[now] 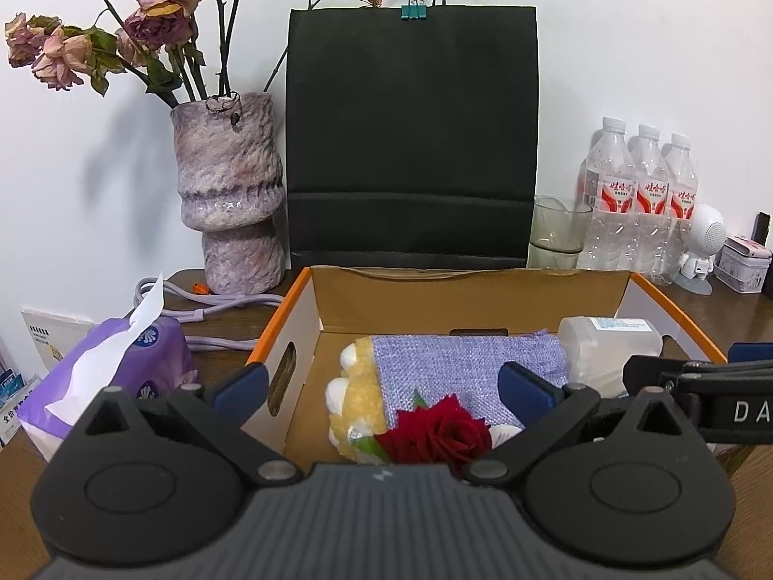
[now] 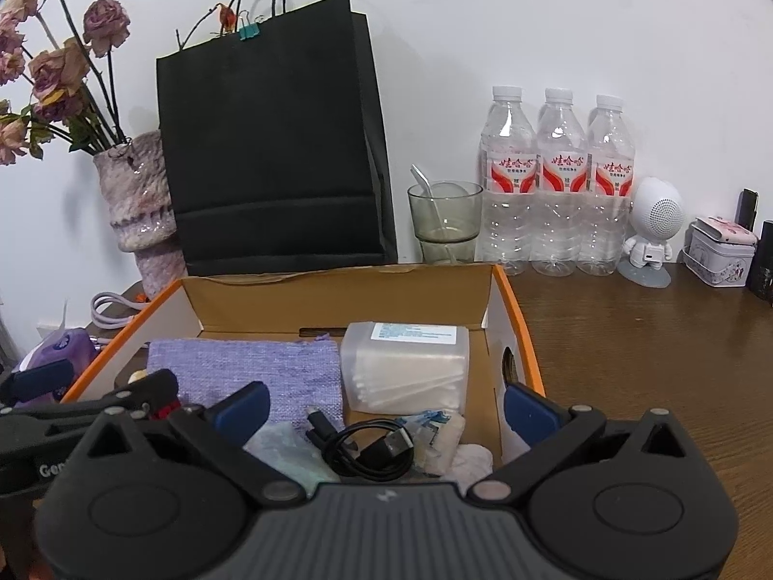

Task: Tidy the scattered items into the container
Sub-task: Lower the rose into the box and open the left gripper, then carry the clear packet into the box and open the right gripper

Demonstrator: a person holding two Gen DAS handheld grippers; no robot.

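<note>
A: Cardboard box (image 1: 483,290) is seen on the wooden table (image 2: 628,338); what is held inside?

B: Red rose (image 1: 442,430), purple pouch (image 2: 246,372), black cable (image 2: 367,444). Left gripper (image 1: 386,386) and right gripper (image 2: 386,411) are both spread, nothing pinched.

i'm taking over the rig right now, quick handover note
Left gripper: jaws open, empty, over the box.
Right gripper: jaws open, empty, over the same box.
In the box: purple pouch, red rose, plush toy, clear plastic case, black cable, small packets.
Left: nothing loose visible on the bare table; check whether the tissue pack goes in.
</note>
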